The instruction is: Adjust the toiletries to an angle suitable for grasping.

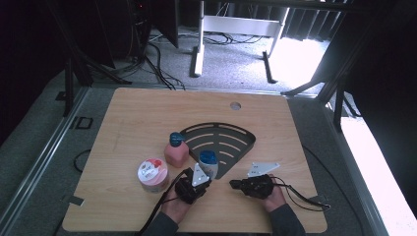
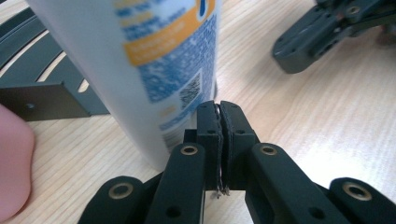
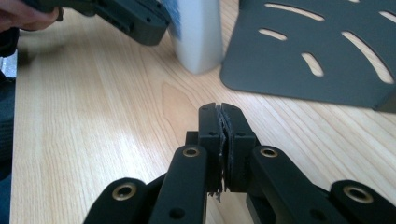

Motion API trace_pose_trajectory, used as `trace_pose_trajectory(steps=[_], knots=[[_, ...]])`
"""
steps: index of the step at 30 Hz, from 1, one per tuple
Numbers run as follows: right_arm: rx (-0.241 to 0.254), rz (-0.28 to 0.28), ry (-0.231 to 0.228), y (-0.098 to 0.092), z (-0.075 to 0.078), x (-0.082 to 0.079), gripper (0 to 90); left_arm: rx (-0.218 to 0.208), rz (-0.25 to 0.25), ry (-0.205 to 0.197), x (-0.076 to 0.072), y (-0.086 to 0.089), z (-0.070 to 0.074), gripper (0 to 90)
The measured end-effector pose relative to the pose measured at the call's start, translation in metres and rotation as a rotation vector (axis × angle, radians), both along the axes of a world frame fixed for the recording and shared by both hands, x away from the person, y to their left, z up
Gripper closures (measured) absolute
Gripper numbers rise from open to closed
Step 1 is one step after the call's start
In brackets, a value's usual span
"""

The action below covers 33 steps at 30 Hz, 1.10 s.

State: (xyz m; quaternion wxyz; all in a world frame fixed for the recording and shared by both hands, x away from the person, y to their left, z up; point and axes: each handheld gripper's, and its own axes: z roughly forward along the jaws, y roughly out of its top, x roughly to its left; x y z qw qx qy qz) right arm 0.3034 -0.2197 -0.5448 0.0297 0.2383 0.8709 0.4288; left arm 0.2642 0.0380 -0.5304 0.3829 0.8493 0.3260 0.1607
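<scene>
Bottle, white with a blue cap and blue-and-orange label, stands upright on the table at the near edge of the black slotted tray, by the look not on it. Left claw sits just beside the bottle's base, jaws pressed together and pinching nothing; in the left gripper view the bottle rises directly ahead and left of the tips. Right claw rests low over the table to the right, likewise pressed together and empty, apart from the bottle.

Assessment: the step in hand appears to be taking up the bottle. Recommended: spread the left claw wide first, centre it on the body, grip mid-height to avoid tipping. Pink bottle and pink tub stand near on the left; keep clear.
</scene>
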Motion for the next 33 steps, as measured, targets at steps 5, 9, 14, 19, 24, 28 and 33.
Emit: trace_pose_trajectory(steps=[5,9,14,19,24,28,33], knots=[[-0.004,-0.018,0.001,-0.008,0.000,-0.001,87.4,0.002,0.030,0.004,0.004,0.005,-0.001,87.0],[-0.003,-0.027,0.002,-0.011,-0.001,-0.001,87.2,0.003,0.055,0.009,0.007,0.008,-0.001,87.0],[-0.005,-0.029,0.004,-0.011,-0.002,0.000,87.1,-0.002,0.070,0.013,0.008,0.009,-0.001,86.4],[-0.007,-0.030,0.007,-0.011,-0.003,0.000,86.8,-0.020,0.012,-0.015,0.004,-0.003,0.008,85.7],[-0.006,-0.030,0.006,-0.011,-0.003,0.000,86.6,-0.020,-0.013,-0.044,0.005,-0.022,0.018,85.9],[-0.003,-0.033,0.009,-0.012,-0.004,0.000,86.4,-0.011,-0.016,-0.067,0.007,-0.034,0.021,87.7],[-0.004,-0.033,0.010,-0.012,-0.004,0.000,86.2,-0.014,-0.002,-0.064,0.012,-0.040,0.019,89.4]])
